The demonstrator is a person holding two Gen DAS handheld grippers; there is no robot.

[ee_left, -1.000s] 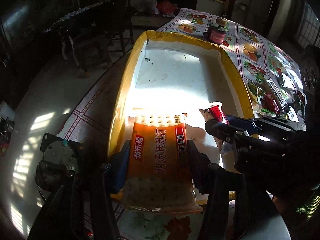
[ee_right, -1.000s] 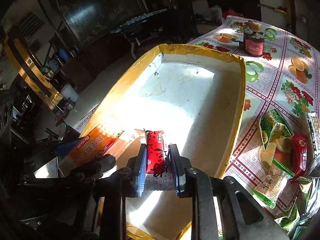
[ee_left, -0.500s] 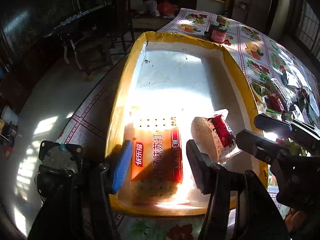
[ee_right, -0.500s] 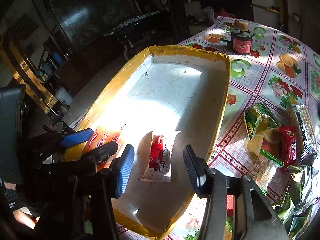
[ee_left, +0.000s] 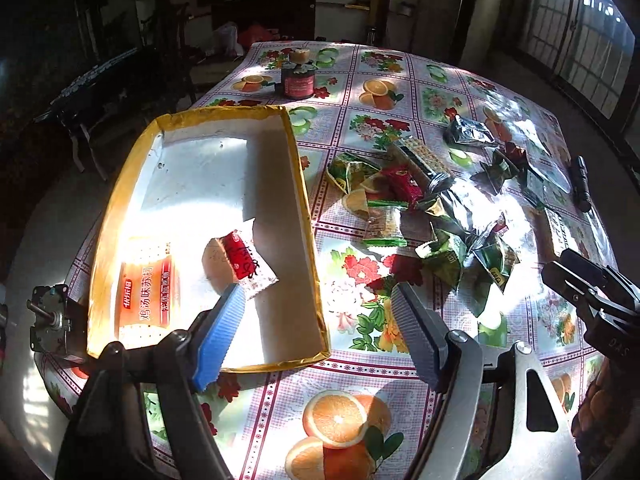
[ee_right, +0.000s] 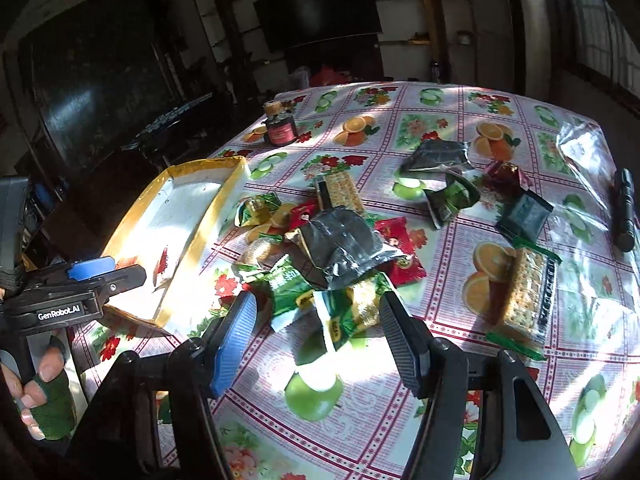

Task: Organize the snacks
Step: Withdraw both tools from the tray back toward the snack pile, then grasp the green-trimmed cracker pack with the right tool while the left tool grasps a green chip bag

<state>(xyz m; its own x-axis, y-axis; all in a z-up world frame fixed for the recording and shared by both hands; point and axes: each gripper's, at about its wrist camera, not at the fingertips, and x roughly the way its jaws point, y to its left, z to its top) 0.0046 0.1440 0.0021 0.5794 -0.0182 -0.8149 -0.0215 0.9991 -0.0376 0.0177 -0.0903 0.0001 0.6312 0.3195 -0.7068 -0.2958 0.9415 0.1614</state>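
Both tongs, left (ee_left: 318,316) and right (ee_right: 318,322), are empty, jaws opening. Two snack packs, orange (ee_left: 148,284) and red (ee_left: 242,258), lie in the yellow-rimmed box (ee_left: 298,184); remaining snacks (ee_right: 340,248) litter the desk (ee_left: 340,364) at the box's three o'clock.

hard sunlight glares off the tablecloth (ee_left: 400,92) and box (ee_left: 200,184), room behind dark, fisheye-bent edges.
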